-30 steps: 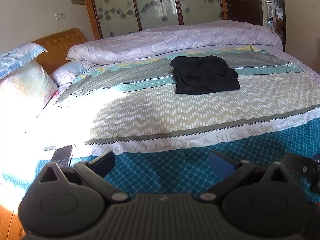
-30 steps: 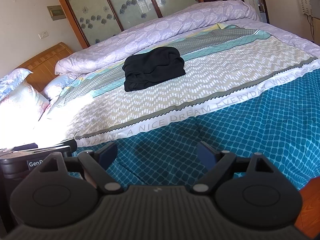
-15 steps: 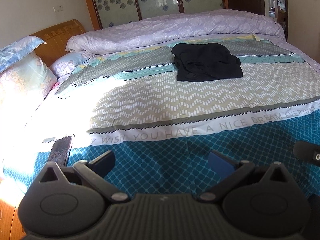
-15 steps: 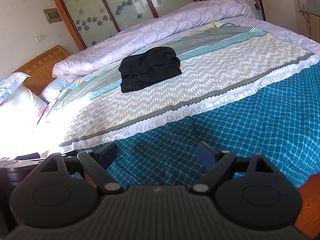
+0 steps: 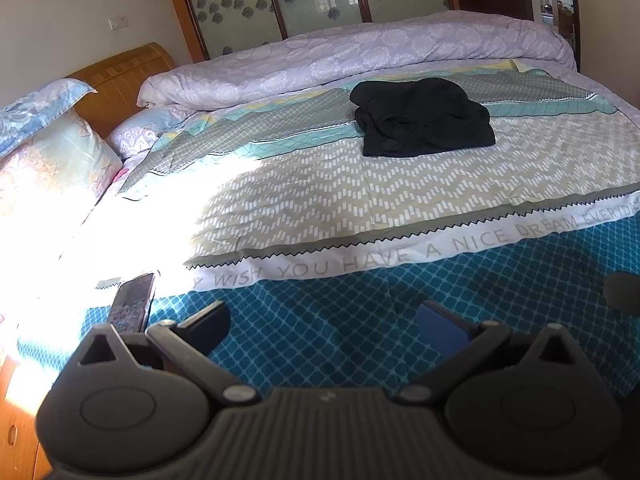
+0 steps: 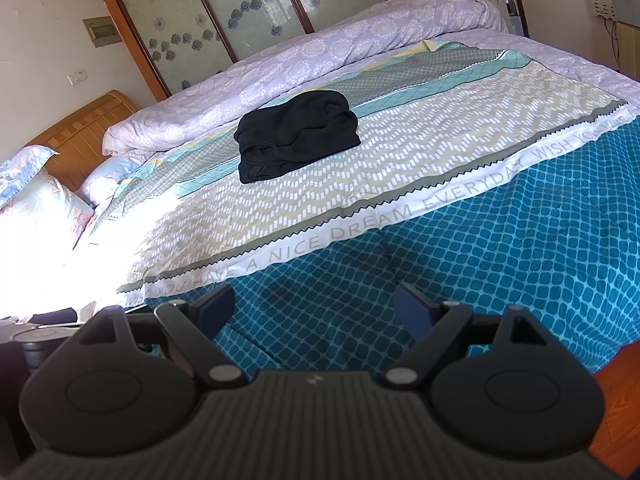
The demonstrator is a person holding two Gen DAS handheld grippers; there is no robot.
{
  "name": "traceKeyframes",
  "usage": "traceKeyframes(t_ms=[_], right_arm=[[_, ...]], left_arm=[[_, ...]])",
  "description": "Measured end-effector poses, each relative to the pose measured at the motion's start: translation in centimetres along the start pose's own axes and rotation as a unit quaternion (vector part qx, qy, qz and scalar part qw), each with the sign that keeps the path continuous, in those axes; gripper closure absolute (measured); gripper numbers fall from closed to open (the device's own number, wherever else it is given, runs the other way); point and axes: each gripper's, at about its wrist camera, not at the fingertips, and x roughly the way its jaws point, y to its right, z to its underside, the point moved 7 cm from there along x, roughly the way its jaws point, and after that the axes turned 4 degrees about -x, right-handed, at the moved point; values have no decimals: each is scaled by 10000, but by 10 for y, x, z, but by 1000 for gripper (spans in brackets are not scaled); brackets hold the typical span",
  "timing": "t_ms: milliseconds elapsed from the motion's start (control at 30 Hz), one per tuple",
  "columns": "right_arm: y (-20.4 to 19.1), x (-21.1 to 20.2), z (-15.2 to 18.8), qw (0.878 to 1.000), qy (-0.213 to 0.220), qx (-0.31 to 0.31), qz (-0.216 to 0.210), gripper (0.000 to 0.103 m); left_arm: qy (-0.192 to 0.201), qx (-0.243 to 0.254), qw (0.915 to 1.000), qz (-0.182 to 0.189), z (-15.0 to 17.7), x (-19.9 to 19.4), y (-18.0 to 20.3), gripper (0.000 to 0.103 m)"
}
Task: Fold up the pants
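Grippers at rest: you are holding the left gripper and right gripper spread wide and empty, over the teal end of the bedspread. At twelve o'clock, well apart, the black pants are lying in a lumpy, roughly squared bundle; this is fitting either a loose fold or a heap awaiting folding. Beyond, a lilac duvet is lining the wardrobe side.
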Motion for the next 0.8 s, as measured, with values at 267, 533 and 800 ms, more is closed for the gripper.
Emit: traceKeyframes(t_ms=[267, 533, 800], right_arm=[[0, 0, 1, 10000, -7, 9, 10, 14], [1, 1, 2, 10000, -26, 36, 19, 14], [3, 1, 3, 10000, -23, 64, 61, 14]], left_arm=[[-46, 40, 10000, 7, 2, 2, 1, 0], [-128, 92, 9999, -63, 4, 6, 1, 0], [-160, 141, 9997, -95, 6, 8, 2, 0]])
